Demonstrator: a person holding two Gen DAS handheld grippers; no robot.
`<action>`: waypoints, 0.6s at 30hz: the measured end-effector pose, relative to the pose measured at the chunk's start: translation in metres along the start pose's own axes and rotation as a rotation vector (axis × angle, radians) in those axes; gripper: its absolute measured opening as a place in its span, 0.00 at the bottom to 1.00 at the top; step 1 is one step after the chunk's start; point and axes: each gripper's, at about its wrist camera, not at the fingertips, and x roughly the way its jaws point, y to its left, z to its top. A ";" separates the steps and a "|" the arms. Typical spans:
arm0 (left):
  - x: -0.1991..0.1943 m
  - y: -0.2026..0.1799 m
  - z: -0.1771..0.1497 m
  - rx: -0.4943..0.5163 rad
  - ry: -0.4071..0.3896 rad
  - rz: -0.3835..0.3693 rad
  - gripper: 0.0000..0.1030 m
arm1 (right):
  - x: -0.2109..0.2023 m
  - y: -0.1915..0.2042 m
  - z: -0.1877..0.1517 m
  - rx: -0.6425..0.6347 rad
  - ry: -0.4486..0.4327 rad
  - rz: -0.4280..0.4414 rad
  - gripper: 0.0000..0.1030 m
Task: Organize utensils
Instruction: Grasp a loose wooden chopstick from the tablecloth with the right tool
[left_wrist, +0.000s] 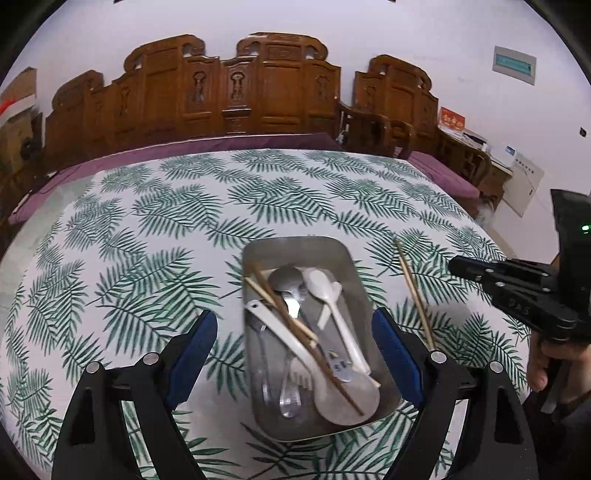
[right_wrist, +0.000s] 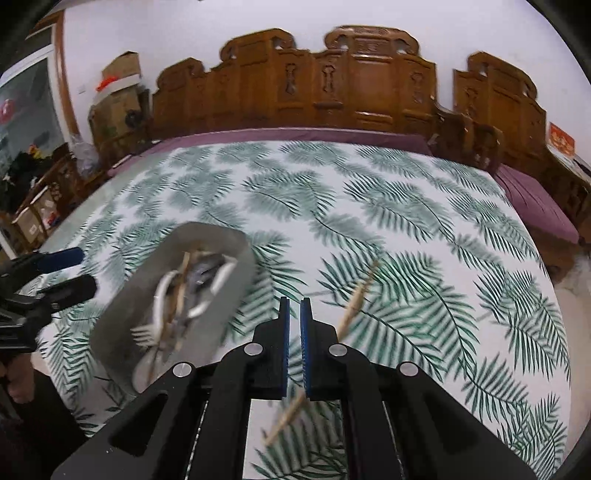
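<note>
now left gripper (left_wrist: 293, 332) gapes wide astride the tray (left_wrist: 258, 251); right gripper (right_wrist: 294, 306) nearly closed, gripping nothing

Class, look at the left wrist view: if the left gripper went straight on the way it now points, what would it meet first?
Most likely the metal tray of utensils: the left gripper is open, with the tray between its fingers, straight ahead. Height above the tray is unclear, so it might meet the white spoon first.

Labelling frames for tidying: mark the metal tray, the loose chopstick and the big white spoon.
metal tray (left_wrist: 295, 244), left wrist view, far rim.
loose chopstick (left_wrist: 413, 290), left wrist view, mid-shaft.
big white spoon (left_wrist: 347, 400), left wrist view, bowl.
</note>
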 end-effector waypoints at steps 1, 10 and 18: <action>0.001 -0.002 0.000 0.001 0.001 -0.004 0.80 | 0.002 -0.002 -0.002 0.005 0.001 -0.004 0.19; 0.010 -0.028 -0.005 0.031 0.018 -0.046 0.79 | 0.039 -0.016 -0.026 0.026 0.100 -0.029 0.20; 0.013 -0.040 -0.007 0.039 0.028 -0.064 0.79 | 0.065 -0.021 -0.037 0.031 0.171 -0.056 0.20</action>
